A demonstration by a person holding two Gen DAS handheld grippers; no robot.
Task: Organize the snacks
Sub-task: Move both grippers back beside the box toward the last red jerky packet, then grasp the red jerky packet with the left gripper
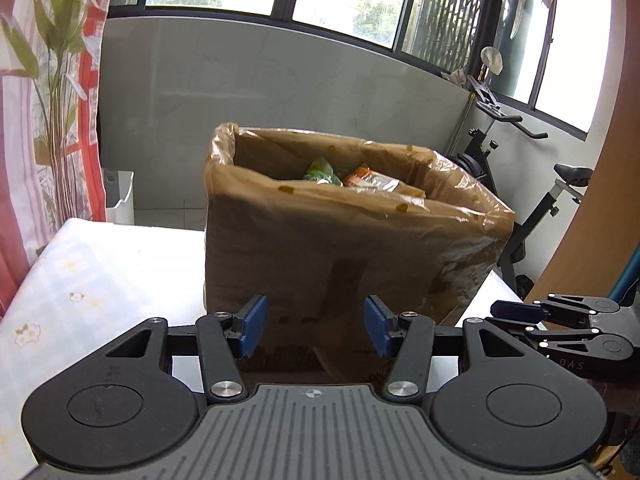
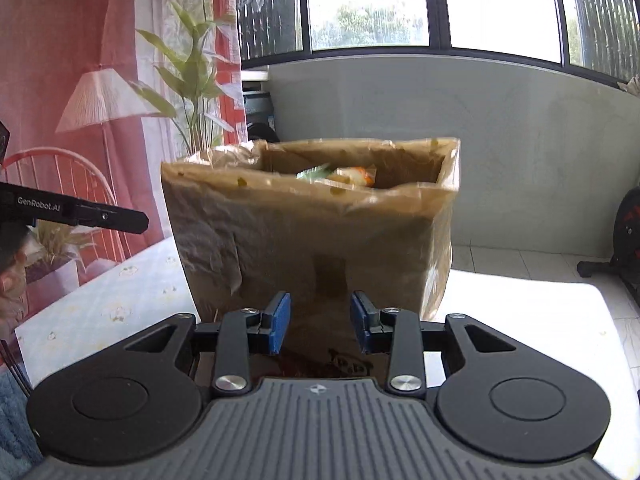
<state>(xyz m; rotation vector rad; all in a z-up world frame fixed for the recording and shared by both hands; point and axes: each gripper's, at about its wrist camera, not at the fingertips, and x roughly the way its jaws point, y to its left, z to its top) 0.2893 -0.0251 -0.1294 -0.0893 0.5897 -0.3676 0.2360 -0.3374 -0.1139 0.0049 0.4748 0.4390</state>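
Observation:
A cardboard box [image 1: 320, 256] [image 2: 312, 240] lined with a brown plastic bag stands on the white table [image 1: 100, 272] [image 2: 520, 312]. Inside it lie a green snack packet [image 1: 320, 171] [image 2: 314, 172] and an orange one [image 1: 366, 178] [image 2: 356, 175]. My left gripper [image 1: 315, 328] hangs just in front of the box's near face, open, with nothing between its blue pads. My right gripper [image 2: 319, 322] faces the same box from the other side, also open and holding nothing. Each wrist view shows the other tool at its edge: the right gripper [image 1: 508, 316] and the left gripper [image 2: 132, 218].
A printed curtain [image 1: 48, 100] hangs along the left. A white bin [image 1: 118, 196] stands on the floor behind the table. An exercise bike [image 1: 520, 200] and a wooden panel [image 1: 600, 200] are at the right. A person's hand [image 2: 8, 280] shows at the left edge.

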